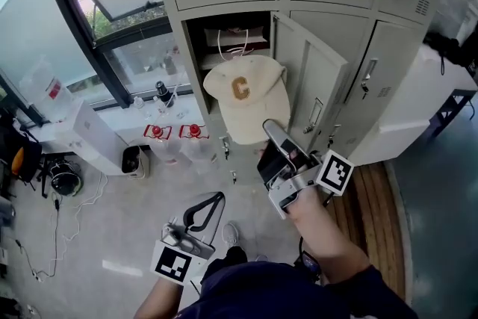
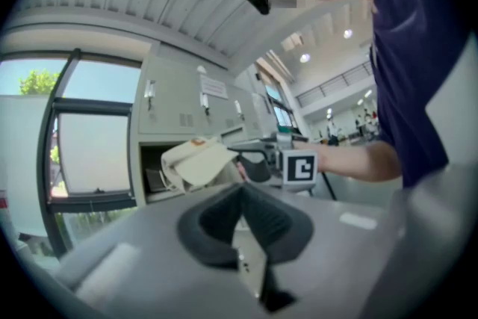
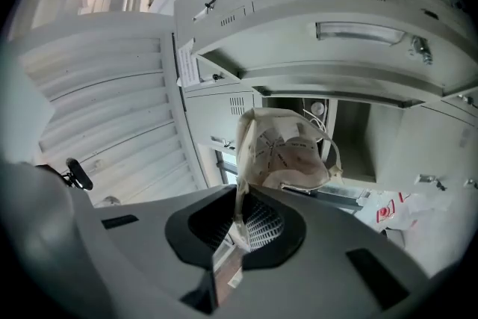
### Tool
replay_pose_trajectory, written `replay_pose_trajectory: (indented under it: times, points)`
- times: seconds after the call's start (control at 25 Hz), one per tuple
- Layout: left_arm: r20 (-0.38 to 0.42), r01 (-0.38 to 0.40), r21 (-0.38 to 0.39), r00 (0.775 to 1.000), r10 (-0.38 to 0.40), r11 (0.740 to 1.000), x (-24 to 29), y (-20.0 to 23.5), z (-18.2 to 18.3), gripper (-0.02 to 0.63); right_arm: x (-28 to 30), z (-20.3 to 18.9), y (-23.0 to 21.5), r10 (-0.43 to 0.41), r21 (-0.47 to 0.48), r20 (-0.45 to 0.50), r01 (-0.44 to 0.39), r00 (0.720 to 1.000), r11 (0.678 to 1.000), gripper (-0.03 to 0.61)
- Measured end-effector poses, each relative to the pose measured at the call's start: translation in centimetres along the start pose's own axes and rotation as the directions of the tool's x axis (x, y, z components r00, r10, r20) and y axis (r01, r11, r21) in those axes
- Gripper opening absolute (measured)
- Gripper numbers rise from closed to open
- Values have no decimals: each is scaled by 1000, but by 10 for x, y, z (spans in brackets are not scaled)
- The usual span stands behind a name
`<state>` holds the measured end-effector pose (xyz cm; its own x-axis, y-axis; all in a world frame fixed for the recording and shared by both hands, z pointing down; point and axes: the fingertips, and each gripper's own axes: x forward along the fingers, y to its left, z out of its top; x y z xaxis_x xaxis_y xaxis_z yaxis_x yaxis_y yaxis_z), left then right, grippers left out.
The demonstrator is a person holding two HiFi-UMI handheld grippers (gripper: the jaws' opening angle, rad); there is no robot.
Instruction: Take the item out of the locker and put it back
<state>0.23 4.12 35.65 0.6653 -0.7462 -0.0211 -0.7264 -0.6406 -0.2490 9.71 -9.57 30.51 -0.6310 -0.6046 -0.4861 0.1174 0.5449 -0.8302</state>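
Observation:
A cream cap (image 1: 243, 97) with a brown letter C hangs in front of the open locker compartment (image 1: 196, 41). My right gripper (image 1: 270, 132) is shut on the cap's brim from below. In the right gripper view the brim runs down between the jaws (image 3: 240, 217), and the cap's inside (image 3: 287, 153) faces the camera. My left gripper (image 1: 211, 202) hangs low near the person's body, shut with nothing in it. In the left gripper view its jaws (image 2: 243, 194) meet, and beyond them are the cap (image 2: 196, 160) and the right gripper's marker cube (image 2: 300, 168).
The locker door (image 1: 310, 82) swings open to the right of the cap. A white bag with cords (image 1: 235, 41) lies inside the compartment. Two red-labelled bottles (image 1: 172, 134) and a white box (image 1: 97, 134) stand on the floor left. A wooden platform (image 1: 373, 205) lies right.

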Motion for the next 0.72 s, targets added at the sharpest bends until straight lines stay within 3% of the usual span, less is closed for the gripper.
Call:
replay_pose_trajectory:
  times: [0.4, 0.72]
  points:
    - [-11, -20, 25, 1000, 21, 999, -27, -30, 18, 3, -58, -23, 22, 15, 34, -30, -14, 999, 999, 19]
    - [-23, -37, 26, 999, 38, 999, -51, -24, 18, 3, -91, -53, 13, -7, 57, -36, 9, 999, 998, 18]
